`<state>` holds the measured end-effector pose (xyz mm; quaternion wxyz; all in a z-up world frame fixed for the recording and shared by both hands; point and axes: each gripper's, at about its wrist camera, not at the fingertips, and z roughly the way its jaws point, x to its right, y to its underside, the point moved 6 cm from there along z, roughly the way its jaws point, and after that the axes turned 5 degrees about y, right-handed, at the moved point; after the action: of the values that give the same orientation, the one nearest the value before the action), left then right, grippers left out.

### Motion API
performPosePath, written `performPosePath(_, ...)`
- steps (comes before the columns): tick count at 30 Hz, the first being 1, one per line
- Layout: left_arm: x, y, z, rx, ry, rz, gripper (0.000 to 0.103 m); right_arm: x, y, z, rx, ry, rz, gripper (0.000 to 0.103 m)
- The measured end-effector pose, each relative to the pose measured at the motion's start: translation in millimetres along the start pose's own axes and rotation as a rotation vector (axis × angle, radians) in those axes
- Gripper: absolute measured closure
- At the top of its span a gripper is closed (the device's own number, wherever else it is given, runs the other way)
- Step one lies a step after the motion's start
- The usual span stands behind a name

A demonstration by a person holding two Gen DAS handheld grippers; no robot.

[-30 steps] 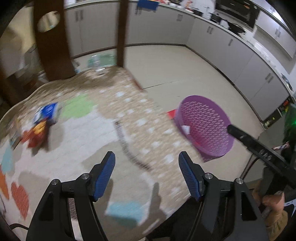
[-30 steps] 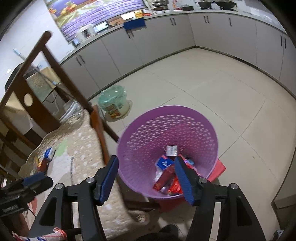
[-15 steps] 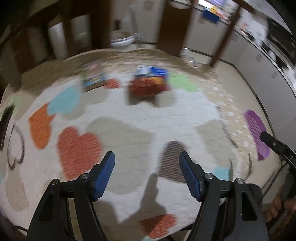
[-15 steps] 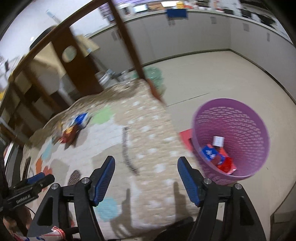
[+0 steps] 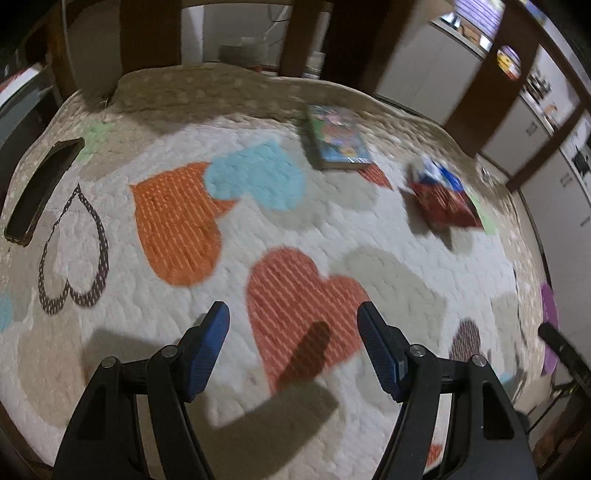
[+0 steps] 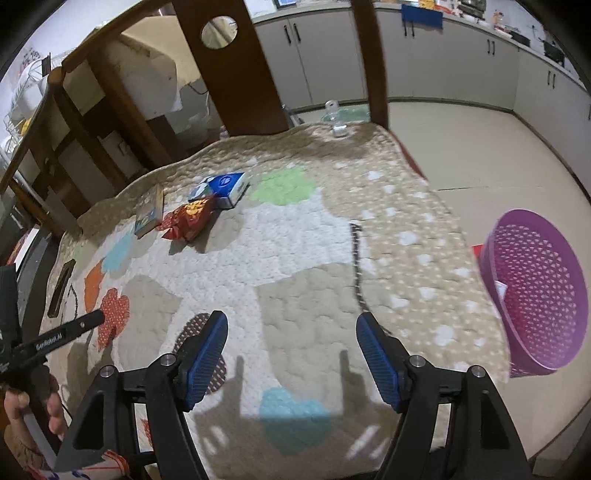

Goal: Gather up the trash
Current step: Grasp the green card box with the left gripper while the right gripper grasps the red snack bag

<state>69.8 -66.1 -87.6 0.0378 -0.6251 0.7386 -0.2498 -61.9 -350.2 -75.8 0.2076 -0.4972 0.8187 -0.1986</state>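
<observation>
Through my left wrist camera, my left gripper [image 5: 293,328] hangs over the heart-patterned quilt [image 5: 258,236] with its blue fingers [image 5: 208,345] spread wide and nothing between them. Bare quilt lies ahead of them. Farther on, toward the far right, a red snack bag [image 5: 448,203] lies beside a blue-and-white carton [image 5: 437,175], with a picture book [image 5: 338,138] to their left. A dark flat bar [image 5: 40,190] rests near the quilt's left edge. Dark wooden posts [image 5: 149,35] rise beyond the far edge.

Through my right wrist camera, my right gripper [image 6: 291,330] is likewise spread and holds nothing, over open quilt [image 6: 295,258]. The snack bag [image 6: 188,221] touches the carton [image 6: 221,188] far ahead on the left, the book [image 6: 149,216] just beside them. Off the quilt's right edge stands the purple basket [image 6: 539,299] on the floor.
</observation>
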Motion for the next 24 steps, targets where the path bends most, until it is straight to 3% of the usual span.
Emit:
performPosePath(10, 10.9, -93.2, 35.2, 0.013, 0.068, -0.011, 0.022, -63.7, -47.4, 48.1, -0.006, -0.140, -0.066, 0.019)
performPosePath(13, 19.6, -117.5, 57.1, -0.001, 0.050, 0.005, 0.021, -82.6, -64.3, 67.6, -0.014, -0.177, -0.076, 0.017)
performPosePath(19, 25.9, -141.0, 93.4, -0.030, 0.000, 0.033, 0.021, -109.1, -91.9, 105.5, -0.040, -0.225, -0.054, 0.016)
performPosePath(24, 28.2, -146.3, 110.7, -0.055, 0.017, 0.007, 0.017, -118.0, -99.6, 126.8, -0.066, -0.242, -0.027, 0.015)
